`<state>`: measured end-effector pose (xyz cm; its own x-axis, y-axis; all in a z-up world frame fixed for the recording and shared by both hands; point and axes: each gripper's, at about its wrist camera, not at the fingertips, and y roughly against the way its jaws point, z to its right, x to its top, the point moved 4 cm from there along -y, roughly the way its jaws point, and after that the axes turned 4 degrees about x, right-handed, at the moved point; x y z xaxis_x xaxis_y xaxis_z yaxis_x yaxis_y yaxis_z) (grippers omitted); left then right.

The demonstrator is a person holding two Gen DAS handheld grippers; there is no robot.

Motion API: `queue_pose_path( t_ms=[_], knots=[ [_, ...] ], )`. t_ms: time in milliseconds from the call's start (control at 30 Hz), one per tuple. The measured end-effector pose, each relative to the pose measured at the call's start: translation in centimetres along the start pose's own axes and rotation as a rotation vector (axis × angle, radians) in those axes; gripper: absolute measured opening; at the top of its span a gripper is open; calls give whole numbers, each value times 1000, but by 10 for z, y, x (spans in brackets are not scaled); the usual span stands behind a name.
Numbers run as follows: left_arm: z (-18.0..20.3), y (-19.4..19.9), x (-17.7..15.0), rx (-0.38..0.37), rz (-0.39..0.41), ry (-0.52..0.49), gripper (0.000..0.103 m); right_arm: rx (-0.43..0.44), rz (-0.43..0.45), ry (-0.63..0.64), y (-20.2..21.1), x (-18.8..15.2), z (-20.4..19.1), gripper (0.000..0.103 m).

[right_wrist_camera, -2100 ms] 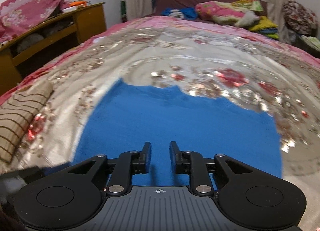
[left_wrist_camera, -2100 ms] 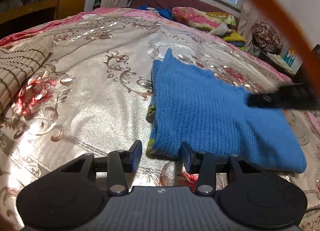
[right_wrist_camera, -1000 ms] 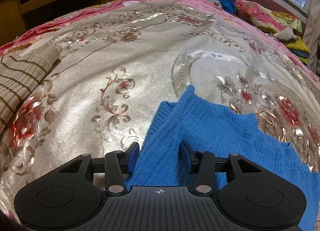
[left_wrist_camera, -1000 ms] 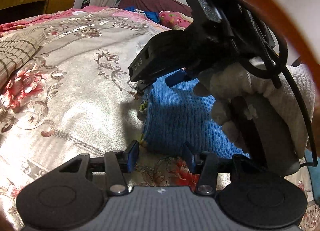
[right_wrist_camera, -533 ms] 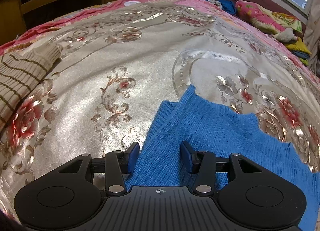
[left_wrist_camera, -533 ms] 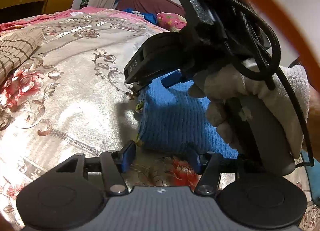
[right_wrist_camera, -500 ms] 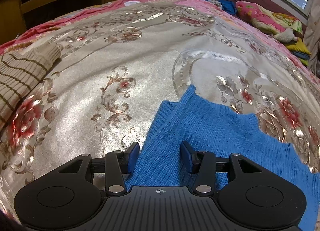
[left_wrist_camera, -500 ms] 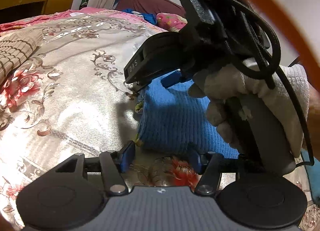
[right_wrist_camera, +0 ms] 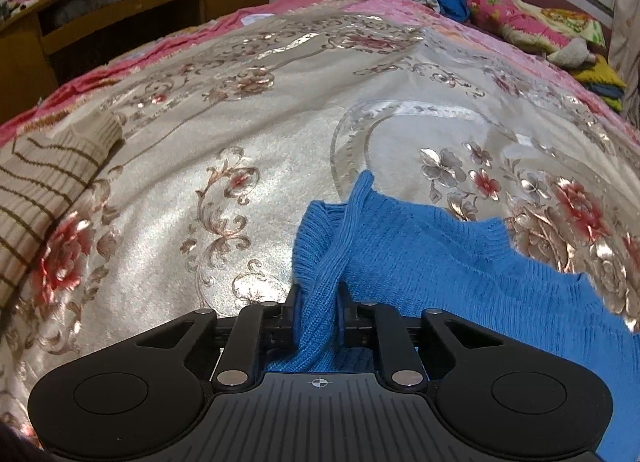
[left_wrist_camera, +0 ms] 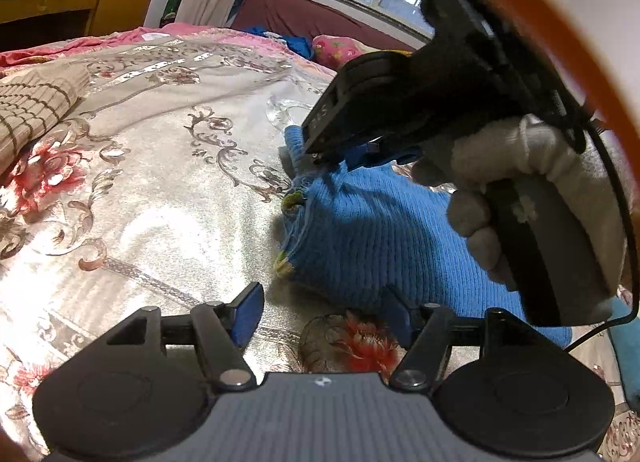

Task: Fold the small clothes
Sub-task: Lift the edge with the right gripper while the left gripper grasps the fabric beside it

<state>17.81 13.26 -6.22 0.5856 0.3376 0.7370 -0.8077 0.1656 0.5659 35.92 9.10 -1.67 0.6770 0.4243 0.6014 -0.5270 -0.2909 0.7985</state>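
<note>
A blue knit garment (left_wrist_camera: 372, 246) lies partly folded on the flowered bedspread (left_wrist_camera: 168, 190). My right gripper (right_wrist_camera: 318, 302) is shut on a bunched fold of the blue garment's (right_wrist_camera: 440, 258) left edge, the cloth pinched between its fingers. In the left wrist view the right gripper (left_wrist_camera: 320, 156) comes in from the upper right, held by a gloved hand, and lifts that edge. My left gripper (left_wrist_camera: 324, 310) is open and empty, low over the bedspread just in front of the garment's near edge.
A beige striped knit (right_wrist_camera: 44, 182) lies at the left of the bed. A wooden shelf unit (right_wrist_camera: 120, 2) stands beyond the left edge. Pillows and clothes (right_wrist_camera: 532, 26) pile at the far end under the window. An orange cable (left_wrist_camera: 560, 46) crosses the left wrist view.
My right gripper has shut on the garment's left edge and pulled it up into a bunched ridge. My left gripper has stayed open in about the same place.
</note>
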Motion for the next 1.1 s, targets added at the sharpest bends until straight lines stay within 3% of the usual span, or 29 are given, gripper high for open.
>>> queue_pose_path(
  t_ms=[300, 600, 667, 733, 833, 1100],
  knots=[
    [8, -1, -3, 8, 28, -27, 82, 77, 31, -86, 21, 4, 17, 12],
    [21, -10, 16, 61, 95, -1, 81, 133, 86, -137, 55, 5, 37, 12],
    [29, -12, 22, 69, 114, -27, 68, 146, 99, -155, 64, 3, 45, 12],
    [41, -16, 27, 61, 110, -55, 45, 155, 112, -173, 73, 1, 56, 12],
    [64, -20, 34, -7, 93, -76, 25, 175, 134, -222, 88, -3, 79, 11],
    [161, -14, 46, -170, 120, -226, 24, 201, 239, -359, 140, -22, 162, 11]
  ],
)
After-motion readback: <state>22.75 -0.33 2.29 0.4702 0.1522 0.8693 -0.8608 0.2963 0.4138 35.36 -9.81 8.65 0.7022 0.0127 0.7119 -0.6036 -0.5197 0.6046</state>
